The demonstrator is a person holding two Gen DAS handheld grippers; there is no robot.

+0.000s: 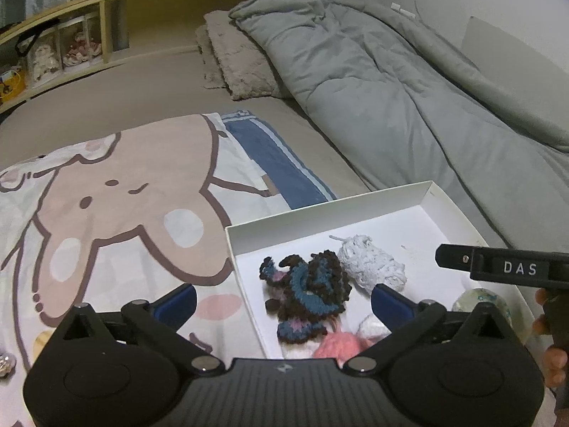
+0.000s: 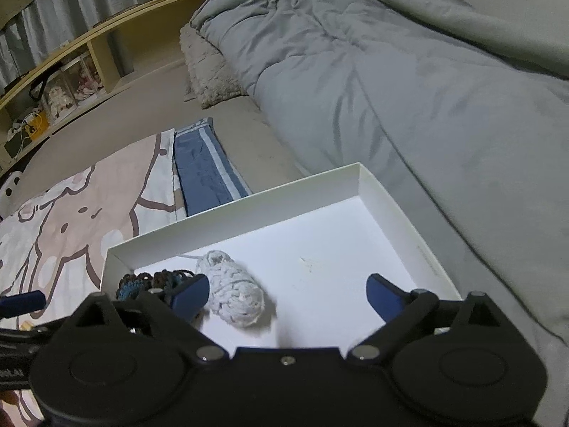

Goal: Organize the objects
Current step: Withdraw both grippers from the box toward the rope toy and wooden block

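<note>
The pink yarn ball lies half hidden behind the left gripper, and the shelf's boxed dolls look too small to identify.

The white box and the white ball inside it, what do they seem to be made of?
White box: probably cardboard with a smooth matte finish; thin, straight folded walls and sharp corners. White ball: likely chunky yarn, soft and fuzzy; wound loops and a loose strand end show.

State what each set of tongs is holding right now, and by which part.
Nothing is held. The left tongs and the right tongs both stand open over the white box, with the white yarn ball lying loose inside.
</note>
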